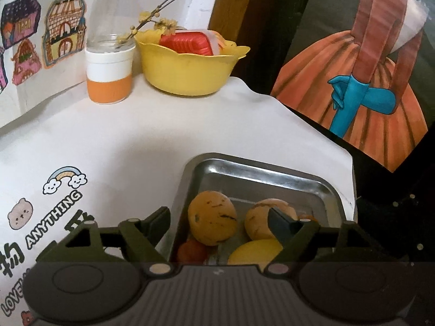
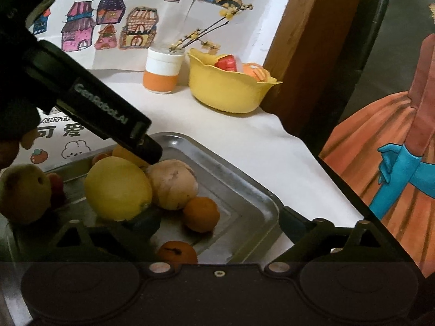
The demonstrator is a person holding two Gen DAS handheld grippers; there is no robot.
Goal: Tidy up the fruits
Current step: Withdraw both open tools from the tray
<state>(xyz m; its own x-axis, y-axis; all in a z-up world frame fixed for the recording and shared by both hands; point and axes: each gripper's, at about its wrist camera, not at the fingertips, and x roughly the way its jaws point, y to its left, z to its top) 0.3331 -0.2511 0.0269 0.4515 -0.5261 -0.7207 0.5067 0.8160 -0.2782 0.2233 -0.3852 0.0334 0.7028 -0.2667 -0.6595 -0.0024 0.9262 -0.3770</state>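
Fruit: heaped in metal tray (image 2: pixel 244 190) at near table edge; spotted orange fruit (image 1: pixel 212 218) at tray's left, touching nothing on the far side.
Lemon: lemon (image 2: pixel 118 187) big, yellow, long axis slanting up-left to down-right in right view, nub end pointing down toward camera; leaning on pale round fruit (image 2: pixel 172 184).
Small ones: small orange (image 2: pixel 201 213) just beside pale fruit; second orange (image 2: pixel 178 252) at near rim, stem mark up; red fruit (image 1: pixel 191 250) low in tray, half hidden.
Green fruit: green fruit (image 2: pixel 24 193) at far left of right view, dimple facing camera; in or out of tray, cannot tell.
Left gripper: left gripper (image 1: pixel 220 222) wide open, holding nothing; one finger outside tray's left wall, other finger over pale fruit; spotted fruit sits between.
Right gripper: right gripper (image 2: pixel 217 225) wide open, empty; left finger close under lemon, contact unclear; right finger outside tray rim.
Step, judged: pick of one fruit from heap, probably for the yellow bowl (image 1: pixel 187 70).
Doing it well: shift left gripper sideways so both fingers clear the tray wall; straddle one fruit only; close across lemon's short axis, not end to end; lift straight, neighbours likely to roll.
Bowl: far back on table (image 1: pixel 136 135), already holding red packet (image 1: pixel 187 43); well apart from tray.
Other: orange-and-white jar (image 1: pixel 108 76) with flower twig just beside bowl.
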